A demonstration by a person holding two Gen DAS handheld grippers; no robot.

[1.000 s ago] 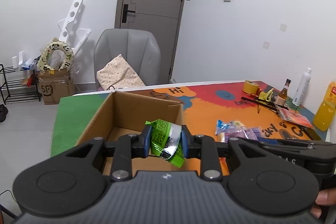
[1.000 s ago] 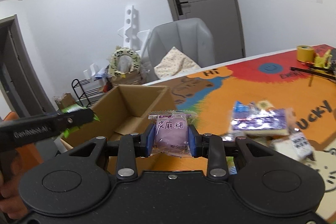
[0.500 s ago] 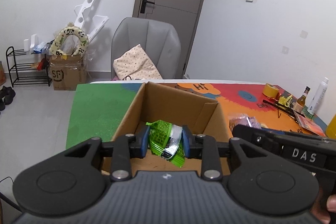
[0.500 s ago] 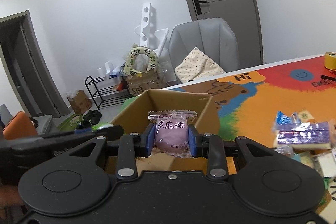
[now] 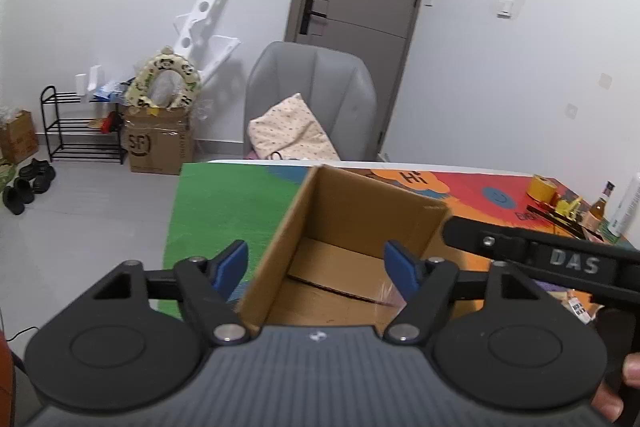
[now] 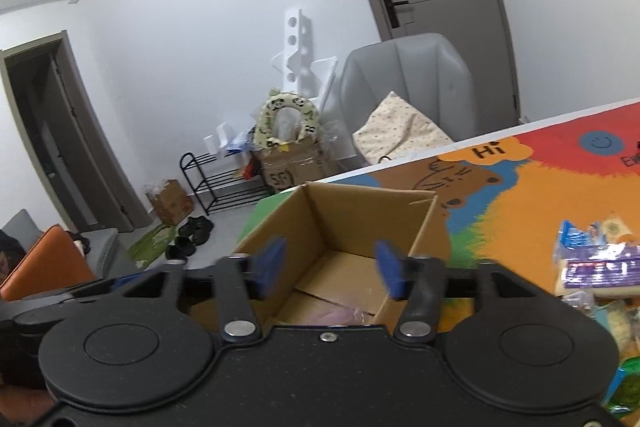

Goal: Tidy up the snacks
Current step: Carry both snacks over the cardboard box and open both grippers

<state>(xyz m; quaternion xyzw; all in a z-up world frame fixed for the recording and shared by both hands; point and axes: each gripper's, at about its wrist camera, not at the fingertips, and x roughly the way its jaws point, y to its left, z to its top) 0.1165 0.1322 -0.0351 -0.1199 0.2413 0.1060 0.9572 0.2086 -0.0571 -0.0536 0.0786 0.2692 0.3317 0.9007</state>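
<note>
Cardboard box (image 5: 352,223) sits open-topped at the centre of both wrist views, on the colourful mat (image 6: 532,203) covering the table. Left gripper (image 5: 316,267) hangs over the box with its jaws spread wide, having just been opening, and nothing sits between its blue pads (image 5: 230,263). Right gripper (image 6: 330,267) is likewise spread above the box, its jaws just opened and blurred, nothing between them. Low in the right wrist view, a purple snack packet (image 6: 340,315) lies on the box floor, partly hidden by the gripper body. More snacks (image 6: 596,267) lie heaped on the mat at the right edge of that frame. Behind the table stands a grey chair (image 5: 312,95) with a spotted cushion (image 5: 290,135).
</note>
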